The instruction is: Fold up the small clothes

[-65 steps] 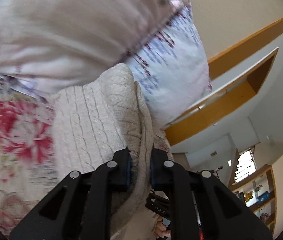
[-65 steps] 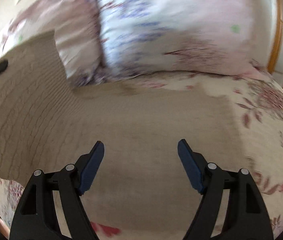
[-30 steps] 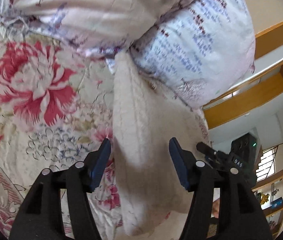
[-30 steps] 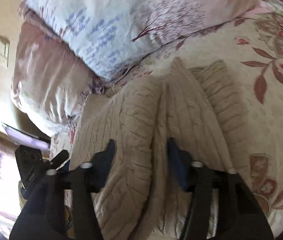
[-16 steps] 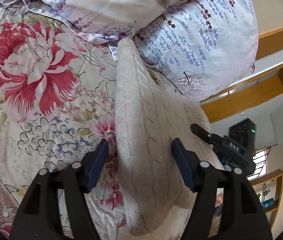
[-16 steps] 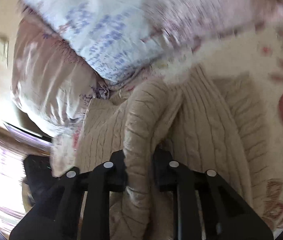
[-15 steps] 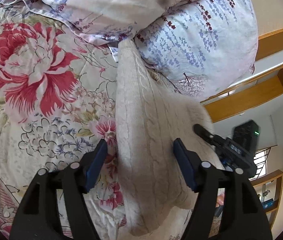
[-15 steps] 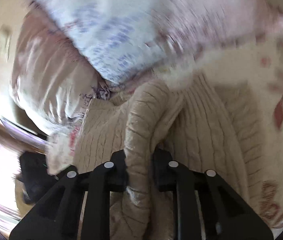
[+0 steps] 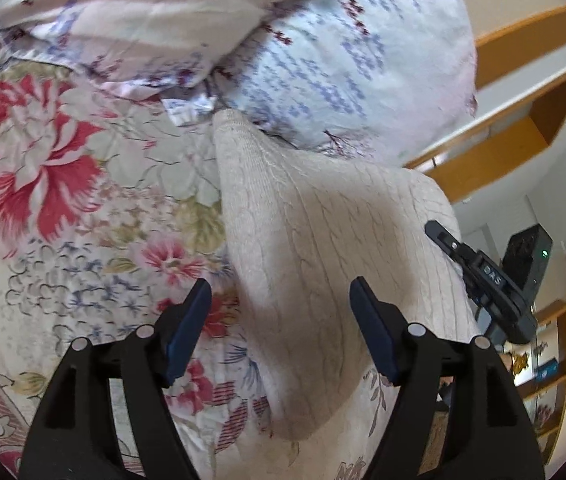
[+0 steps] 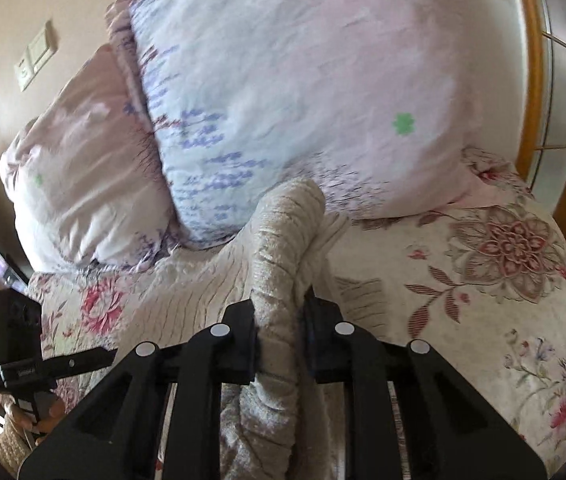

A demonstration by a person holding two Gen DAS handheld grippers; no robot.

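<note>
Sweater [image 9: 323, 248] on quilt [image 9: 83, 208] by pillows [image 10: 283, 80] | R gripper [image 10: 281, 344] clamped on sweater fold | L gripper [image 9: 279, 328] jaws apart, straddling sweater.

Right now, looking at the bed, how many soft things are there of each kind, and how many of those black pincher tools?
Knitted cream sweater: 1
Pillows: 2, one pink and one pale blue and pink
Flowered bedspread: 1
Black tools: 2, the left gripper with its fingers apart, the right gripper pinching a fold of the sweater
Total: 6
</note>
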